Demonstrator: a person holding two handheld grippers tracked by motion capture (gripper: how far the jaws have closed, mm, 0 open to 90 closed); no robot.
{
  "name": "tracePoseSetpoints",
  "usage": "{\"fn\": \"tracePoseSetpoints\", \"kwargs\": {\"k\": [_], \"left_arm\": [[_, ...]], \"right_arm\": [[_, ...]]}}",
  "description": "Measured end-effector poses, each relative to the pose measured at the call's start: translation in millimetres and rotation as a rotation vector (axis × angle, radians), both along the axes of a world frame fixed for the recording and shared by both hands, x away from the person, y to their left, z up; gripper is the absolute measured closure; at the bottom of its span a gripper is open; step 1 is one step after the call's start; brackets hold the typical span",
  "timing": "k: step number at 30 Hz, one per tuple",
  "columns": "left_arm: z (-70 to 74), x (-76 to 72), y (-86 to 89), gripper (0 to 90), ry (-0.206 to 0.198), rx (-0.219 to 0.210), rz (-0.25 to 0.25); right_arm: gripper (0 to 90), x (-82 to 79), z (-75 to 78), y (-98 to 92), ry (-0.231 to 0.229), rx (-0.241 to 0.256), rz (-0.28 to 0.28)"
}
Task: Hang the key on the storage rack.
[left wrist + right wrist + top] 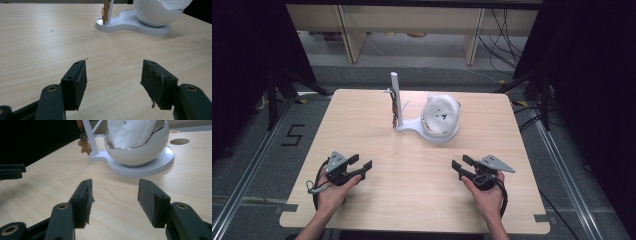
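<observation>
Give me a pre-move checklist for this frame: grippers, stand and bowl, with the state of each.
1. Left gripper open, holding nothing: ok.
2. Right gripper open, holding nothing: ok.
3. Both grippers short of the white stand, bare table between: ok.
4. Bowl seated on the stand's round base: ok.
5. Post upright, small brown charm hanging beside it: ok.
6. White cloth in the bowl loose or fixed: cannot tell.

Left gripper (361,165) and right gripper (460,163): black bodies, each topped by a grey three-cornered plate, black cable trailing at lower frame. Jaws black, brass-coloured pivot rivets, dark pads (153,80) frayed at edges. Forearms bare, no sleeves visible.
</observation>
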State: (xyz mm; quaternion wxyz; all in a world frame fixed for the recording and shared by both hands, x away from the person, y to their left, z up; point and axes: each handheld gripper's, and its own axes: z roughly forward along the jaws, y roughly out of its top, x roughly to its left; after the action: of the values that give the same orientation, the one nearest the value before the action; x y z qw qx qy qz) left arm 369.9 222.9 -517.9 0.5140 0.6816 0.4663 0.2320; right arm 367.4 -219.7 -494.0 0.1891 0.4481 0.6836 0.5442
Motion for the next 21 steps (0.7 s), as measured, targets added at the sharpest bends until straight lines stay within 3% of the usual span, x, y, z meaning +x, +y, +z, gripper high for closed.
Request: {"fn": "tracePoseSetpoints", "kwargs": {"k": [3, 5, 7, 9, 12, 21], "left_arm": [[-2.4, -3.5, 1.1, 36.6, -0.03, 0.019, 0.006], [-4.5, -5.3, 0.8, 36.4, -0.034, 0.006, 0.009], [-4.8, -6.8, 0.0, 36.2, -0.052, -0.005, 0.015], [-4.4, -7.6, 0.2, 35.9, -0.054, -0.002, 0.016], [-4.6, -8.2, 0.3, 35.8, -0.06, -0.007, 0.02], [-4.6, -8.6, 0.0, 35.8, -0.065, -0.003, 0.026]], "right_arm": [[46.7, 0.1, -1.0, 0.3, -0.004, 0.005, 0.002], [46.7, -2.3, -1.2, 2.5, 0.028, 0.045, 0.002], [46.7, -0.8, -2.4, -0.3, 0.007, 0.021, 0.013], [46.7, -2.6, -2.4, 0.4, 0.026, 0.032, 0.001], [46.7, -1.3, -4.6, -0.5, 0.005, 0.025, 0.007], [46.7, -1.6, -7.3, -0.6, 0.011, 0.011, 0.004]]}}
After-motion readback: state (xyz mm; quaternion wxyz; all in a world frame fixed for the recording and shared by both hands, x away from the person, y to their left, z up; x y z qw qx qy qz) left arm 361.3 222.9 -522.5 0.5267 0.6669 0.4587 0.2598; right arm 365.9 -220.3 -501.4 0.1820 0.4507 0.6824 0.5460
